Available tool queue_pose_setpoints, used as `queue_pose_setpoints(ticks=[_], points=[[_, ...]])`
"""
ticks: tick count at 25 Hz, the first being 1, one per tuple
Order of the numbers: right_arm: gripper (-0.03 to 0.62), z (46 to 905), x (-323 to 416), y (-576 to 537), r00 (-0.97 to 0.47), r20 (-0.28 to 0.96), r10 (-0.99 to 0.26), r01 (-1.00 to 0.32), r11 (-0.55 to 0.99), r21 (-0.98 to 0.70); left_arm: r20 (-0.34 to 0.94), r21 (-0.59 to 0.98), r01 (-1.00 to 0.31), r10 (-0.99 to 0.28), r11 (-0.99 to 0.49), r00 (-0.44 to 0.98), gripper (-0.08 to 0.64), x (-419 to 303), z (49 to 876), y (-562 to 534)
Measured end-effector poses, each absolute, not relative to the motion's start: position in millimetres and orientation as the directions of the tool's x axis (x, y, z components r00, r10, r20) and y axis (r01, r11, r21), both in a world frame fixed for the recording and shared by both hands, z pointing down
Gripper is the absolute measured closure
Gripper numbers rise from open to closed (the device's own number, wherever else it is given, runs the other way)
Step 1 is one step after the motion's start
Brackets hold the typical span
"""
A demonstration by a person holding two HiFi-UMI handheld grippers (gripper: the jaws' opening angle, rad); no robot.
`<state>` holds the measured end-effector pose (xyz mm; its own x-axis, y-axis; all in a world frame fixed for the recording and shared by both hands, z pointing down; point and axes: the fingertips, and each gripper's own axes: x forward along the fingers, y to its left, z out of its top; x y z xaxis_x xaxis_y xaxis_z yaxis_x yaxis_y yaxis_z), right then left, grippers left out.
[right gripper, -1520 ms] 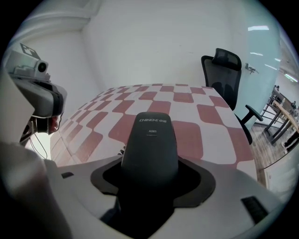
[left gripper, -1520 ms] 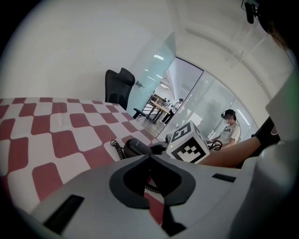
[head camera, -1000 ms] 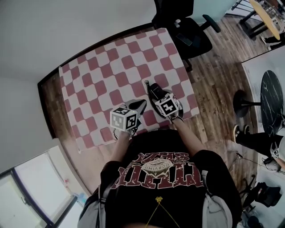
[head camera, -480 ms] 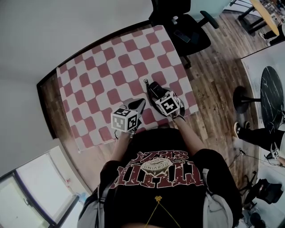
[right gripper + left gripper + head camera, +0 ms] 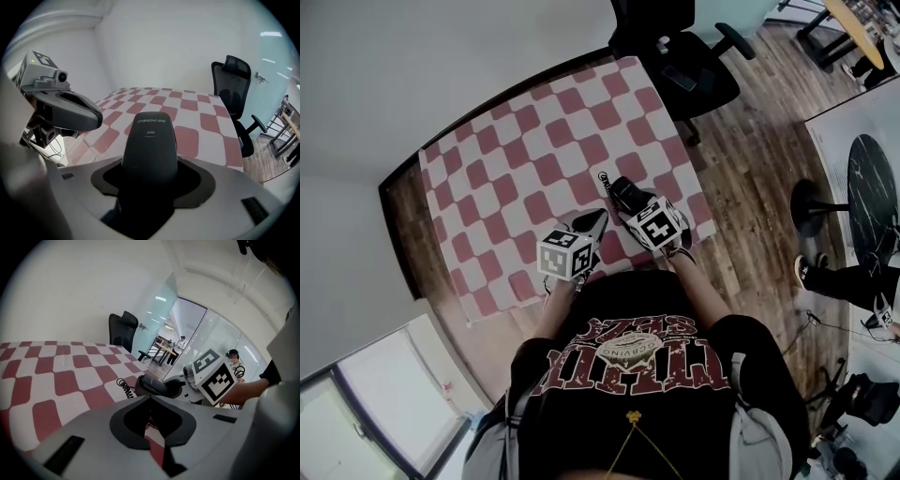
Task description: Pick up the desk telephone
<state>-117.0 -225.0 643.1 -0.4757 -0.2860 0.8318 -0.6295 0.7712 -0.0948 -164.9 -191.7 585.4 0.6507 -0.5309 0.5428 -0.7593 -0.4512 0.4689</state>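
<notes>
The black telephone handset (image 5: 150, 140) fills the right gripper view, with my right gripper (image 5: 149, 176) shut on its lower part. From the head view the handset (image 5: 624, 191) and its coiled cord (image 5: 606, 181) are above the checkered table (image 5: 516, 141) near its front right corner. My right gripper (image 5: 637, 210) holds it from the near side. My left gripper (image 5: 596, 219) hovers just to the left, shut with nothing in it (image 5: 151, 398). From the left gripper view the handset (image 5: 154, 384) and cord (image 5: 124, 386) lie just ahead. No telephone base shows.
A black office chair (image 5: 675, 56) stands at the table's far right corner. Wooden floor (image 5: 750, 159) runs along the right side. A round dark table (image 5: 872, 211) and another person's legs (image 5: 834, 291) are farther right. A white wall borders the table's far side.
</notes>
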Motion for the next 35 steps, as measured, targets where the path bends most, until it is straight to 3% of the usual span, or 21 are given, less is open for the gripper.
queue_pose_setpoints(ticks=[35], points=[[0.308,526,-111,-205,-0.533,0.785,-0.315,-0.593,0.801,-0.081,0.599,0.459,-0.734,-0.435,-0.501,0.672,0.56,-149,602,-186]])
